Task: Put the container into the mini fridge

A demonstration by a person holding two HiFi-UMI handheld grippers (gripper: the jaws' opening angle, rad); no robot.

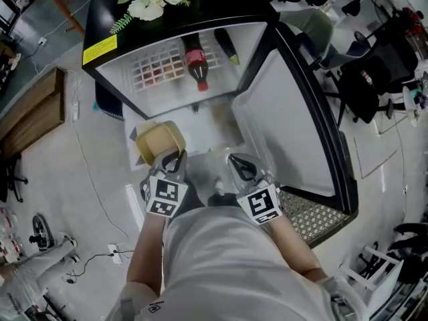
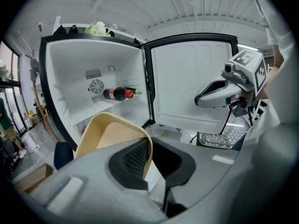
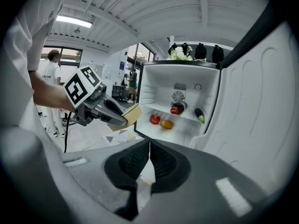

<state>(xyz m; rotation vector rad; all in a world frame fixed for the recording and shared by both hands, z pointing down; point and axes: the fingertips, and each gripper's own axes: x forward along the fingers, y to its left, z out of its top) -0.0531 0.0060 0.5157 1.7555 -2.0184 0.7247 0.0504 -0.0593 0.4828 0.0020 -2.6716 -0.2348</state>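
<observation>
fridge door (image 1: 281, 119) open, right of centre. tan container (image 1: 159, 141) pinched by its rim in nearly closed left gripper (image 1: 174, 159), lower centre, in front of mini fridge (image 1: 221, 85), not yet inside. right gripper (image 1: 242, 166) jaws together, empty. remaining: insert, release

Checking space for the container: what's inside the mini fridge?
On the shelf: a cola bottle and a dark vegetable. Below: a red fruit, an orange fruit. The right gripper covers the bottom right corner.
</observation>
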